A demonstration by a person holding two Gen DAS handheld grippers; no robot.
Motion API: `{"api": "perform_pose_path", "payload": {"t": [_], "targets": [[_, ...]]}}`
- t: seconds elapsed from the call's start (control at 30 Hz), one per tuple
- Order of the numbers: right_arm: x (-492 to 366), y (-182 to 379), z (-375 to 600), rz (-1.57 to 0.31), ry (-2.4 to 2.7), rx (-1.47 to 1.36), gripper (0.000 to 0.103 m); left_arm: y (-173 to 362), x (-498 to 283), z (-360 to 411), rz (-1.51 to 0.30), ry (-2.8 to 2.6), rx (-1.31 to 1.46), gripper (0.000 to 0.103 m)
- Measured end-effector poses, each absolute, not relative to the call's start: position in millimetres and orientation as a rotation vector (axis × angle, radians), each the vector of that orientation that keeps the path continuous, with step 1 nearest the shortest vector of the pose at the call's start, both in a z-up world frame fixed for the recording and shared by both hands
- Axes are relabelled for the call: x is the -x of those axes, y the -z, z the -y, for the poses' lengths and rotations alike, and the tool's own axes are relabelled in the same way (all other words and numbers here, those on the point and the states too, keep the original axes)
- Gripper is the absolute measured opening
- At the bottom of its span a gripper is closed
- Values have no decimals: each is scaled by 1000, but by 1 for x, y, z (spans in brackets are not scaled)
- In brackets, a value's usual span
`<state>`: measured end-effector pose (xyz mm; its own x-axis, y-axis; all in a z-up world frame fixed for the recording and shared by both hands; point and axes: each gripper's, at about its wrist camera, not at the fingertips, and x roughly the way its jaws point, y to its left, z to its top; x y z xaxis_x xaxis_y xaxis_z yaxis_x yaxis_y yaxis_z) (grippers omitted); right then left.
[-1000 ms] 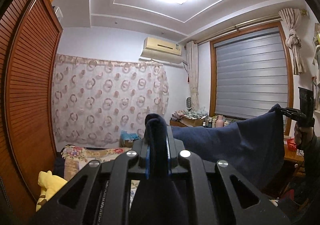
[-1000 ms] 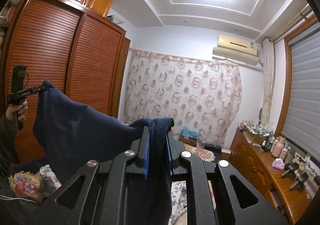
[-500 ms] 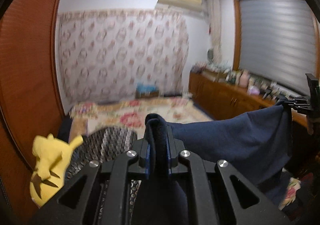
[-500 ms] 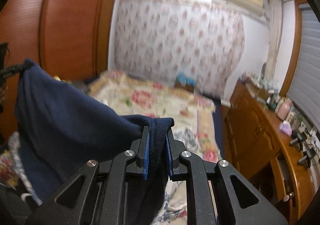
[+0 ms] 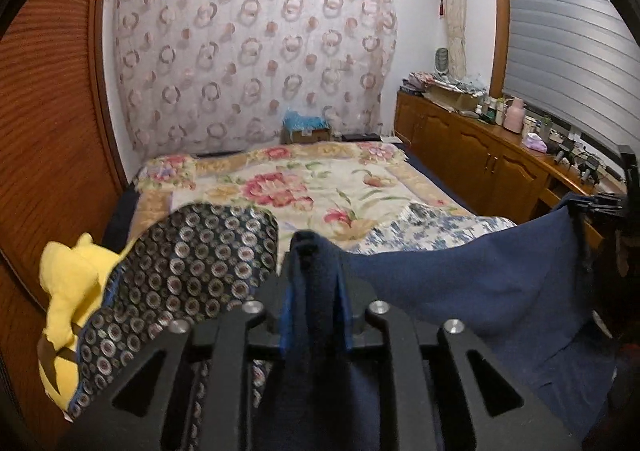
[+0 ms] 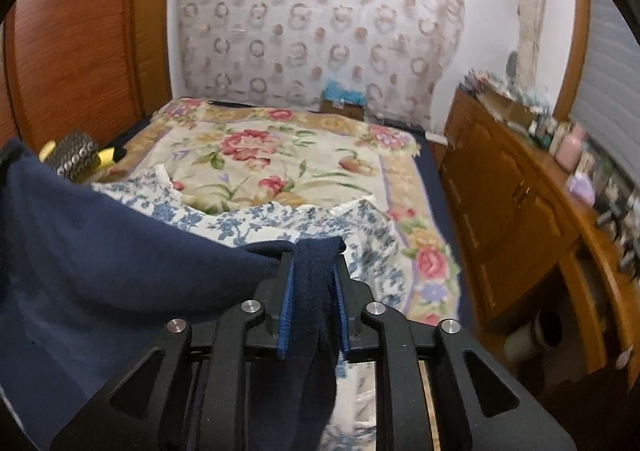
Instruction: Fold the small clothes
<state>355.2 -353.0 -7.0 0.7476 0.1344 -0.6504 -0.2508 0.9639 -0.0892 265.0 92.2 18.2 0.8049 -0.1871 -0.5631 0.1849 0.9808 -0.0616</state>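
Navy cloth (image 5: 472,287): one small garment, soft knit, stretched as a sagging sheet between the two grippers above the near end of the bed (image 5: 304,187), not yet laid down. Left gripper (image 5: 314,291): a bunched corner stands between the blue pads; jaws opening, the cloth no longer squeezed tight but not yet fallen out. Right gripper (image 6: 314,287): the other corner likewise between the pads, jaws opening, a gap showing beside the fabric on one side. Beneath: a blue-flowered white garment (image 6: 280,223) spread on the floral bedcover, so the navy piece would land partly over it. Beside, toward the wardrobe: patterned dark pillow (image 5: 188,271) and yellow plush toy (image 5: 68,291), near but apart from the cloth. Handling note, as judgement: the step looks like laying the cloth flat for folding; both corners are best released level and at the same time, with the top edge kept taut, so the sheet settles without creases; uneven release would likely let one side slump and bunch. Sideboard (image 5: 480,155) well apart, no concern.
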Motion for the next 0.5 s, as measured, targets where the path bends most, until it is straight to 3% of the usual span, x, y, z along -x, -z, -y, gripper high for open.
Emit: {"api": "perform_pose_path", "payload": {"t": [0.07,0.1,0.13,0.23,0.5], "targets": [[-347,4,353,-689,-206,171,52,-16,-257,-89,-606,212,-14,33],[-342,5,355,-688,-215,164,64,-14,-251,-89,-610,218,-19,43],[-338,3,354,-691,-220,161,66,-12,-243,-89,-616,226,-14,47],[-318,9,356,-696,-240,158,67,-3,-222,-92,-639,240,-4,56],[-261,52,364,-762,-310,101,67,39,-171,-84,-708,273,-19,58]]}}
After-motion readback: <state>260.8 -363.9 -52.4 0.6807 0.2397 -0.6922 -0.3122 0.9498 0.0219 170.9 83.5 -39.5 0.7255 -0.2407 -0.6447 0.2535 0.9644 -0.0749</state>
